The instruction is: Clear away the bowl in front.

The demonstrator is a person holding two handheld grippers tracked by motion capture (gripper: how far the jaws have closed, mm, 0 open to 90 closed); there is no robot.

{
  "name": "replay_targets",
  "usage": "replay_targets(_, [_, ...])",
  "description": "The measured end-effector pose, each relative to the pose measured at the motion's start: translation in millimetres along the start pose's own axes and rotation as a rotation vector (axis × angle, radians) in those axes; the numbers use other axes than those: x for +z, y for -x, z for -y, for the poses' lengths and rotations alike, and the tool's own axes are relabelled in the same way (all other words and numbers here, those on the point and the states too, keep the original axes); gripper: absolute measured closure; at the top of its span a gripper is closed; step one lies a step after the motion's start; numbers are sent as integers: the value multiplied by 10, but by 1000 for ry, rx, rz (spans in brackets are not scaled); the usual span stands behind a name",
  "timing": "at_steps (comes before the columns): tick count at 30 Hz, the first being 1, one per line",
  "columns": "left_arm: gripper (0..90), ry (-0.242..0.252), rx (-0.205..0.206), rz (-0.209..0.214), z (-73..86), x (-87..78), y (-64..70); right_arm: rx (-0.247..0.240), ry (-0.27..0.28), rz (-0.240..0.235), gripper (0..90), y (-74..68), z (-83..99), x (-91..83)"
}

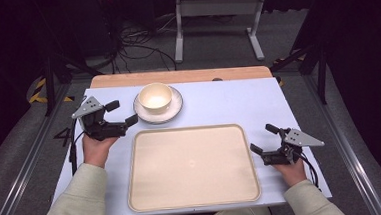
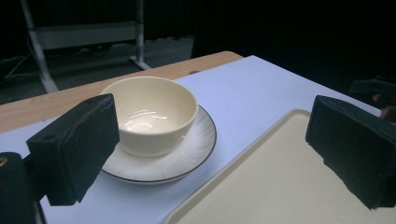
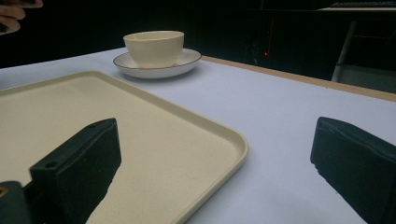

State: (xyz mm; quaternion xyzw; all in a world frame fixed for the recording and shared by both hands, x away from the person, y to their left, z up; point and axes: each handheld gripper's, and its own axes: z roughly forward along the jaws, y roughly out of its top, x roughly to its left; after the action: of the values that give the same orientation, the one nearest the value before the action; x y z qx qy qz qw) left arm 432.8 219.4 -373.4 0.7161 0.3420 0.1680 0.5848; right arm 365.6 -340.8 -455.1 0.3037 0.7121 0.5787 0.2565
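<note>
My right gripper (image 3: 215,172) is spread wide over the tray (image 3: 196,126) edge. Beyond, I see the bowl (image 3: 154,48) on its plate (image 3: 187,59).

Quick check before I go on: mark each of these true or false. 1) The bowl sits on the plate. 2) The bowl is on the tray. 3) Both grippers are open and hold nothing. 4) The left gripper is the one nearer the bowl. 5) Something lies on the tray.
1) The bowl sits on the plate: true.
2) The bowl is on the tray: false. Bowl and plate stand on the table, beyond the tray's far left corner.
3) Both grippers are open and hold nothing: true. The jaws of the left gripper and the right gripper stand apart with nothing between them.
4) The left gripper is nearer the bowl: true.
5) Something lies on the tray: false. Its surface is bare.
</note>
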Motion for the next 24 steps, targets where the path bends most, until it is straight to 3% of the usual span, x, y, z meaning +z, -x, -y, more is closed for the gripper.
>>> replay_targets(6, [27, -6, 7, -2, -71, 39, -43, 3, 0, -4, 20, 2, 0, 0])
replay_targets(13, [26, -23, 54, -22, -136, 82, -14, 4, 1, -7, 20, 0, 0, -1])
replay_targets(16, [23, -1, 52, -63, -157, 90, -2, 4, 1, -8, 20, -2, 0, -1])
replay_targets(19, [22, -3, 53, -77, -181, 108, -13, 4, 1, -7, 20, -2, 1, -1])
replay_targets(24, [42, -18, 49, -48, -220, 160, -40, 12, 5, -16, 20, 0, 2, -3])
